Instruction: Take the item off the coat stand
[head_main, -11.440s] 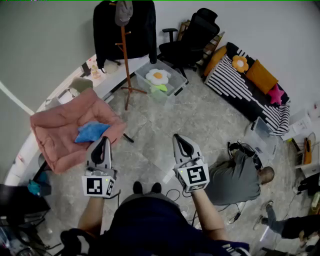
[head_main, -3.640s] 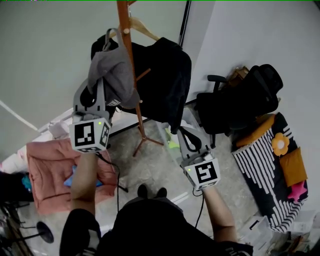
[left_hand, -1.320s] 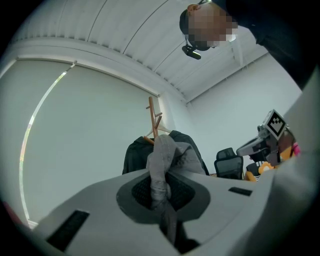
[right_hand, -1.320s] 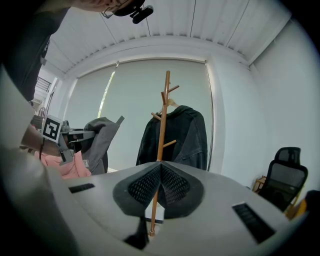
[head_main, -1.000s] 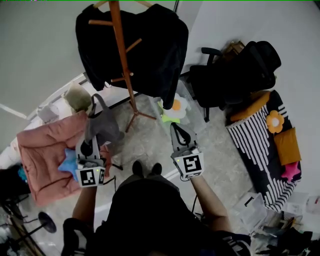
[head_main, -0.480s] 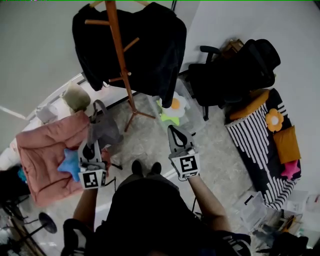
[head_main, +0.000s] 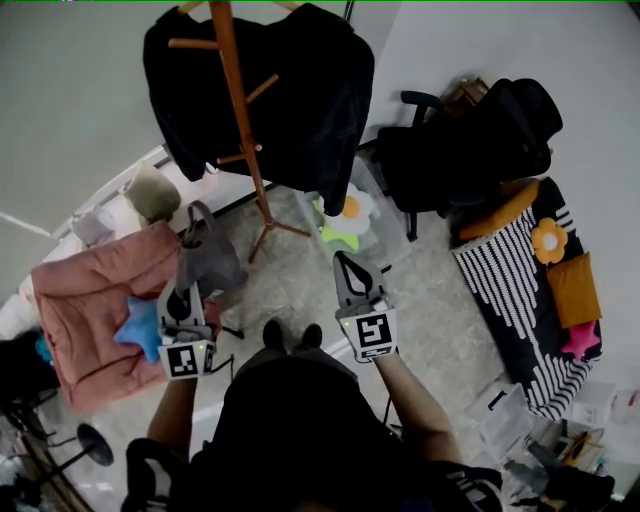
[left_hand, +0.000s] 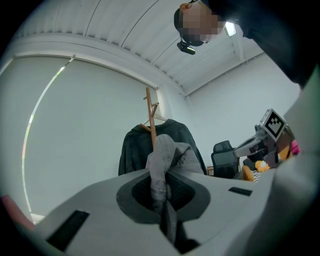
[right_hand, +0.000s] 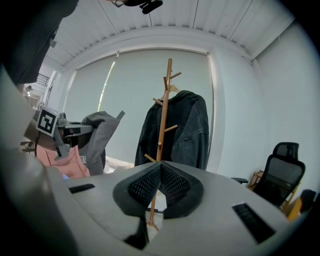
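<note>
My left gripper (head_main: 184, 292) is clenched on the grey cap (head_main: 207, 262), already clear of the coat stand (head_main: 243, 140) at its twelve o'clock. The right gripper (head_main: 343, 268) is closed and empty. I'd hold the pinch firm and keep the dangling strap away from the pegs.

Floor: grey marbled tile (head_main: 300, 285). Wall (head_main: 80, 90) behind the wooden coat stand (head_main: 243, 130) is pale grey-green; the adjoining wall (head_main: 560, 50) is white. Ceiling (right_hand: 200, 20) of white ribbed panels, 1 lamp (left_hand: 230, 28) lit. Black office chair (head_main: 470, 140) in the corner. Beside it, a black-and-white striped couch (head_main: 510, 290) carrying 2 orange cushions (head_main: 572, 290). Pink padded mat (head_main: 90, 300) lies at left.
</note>
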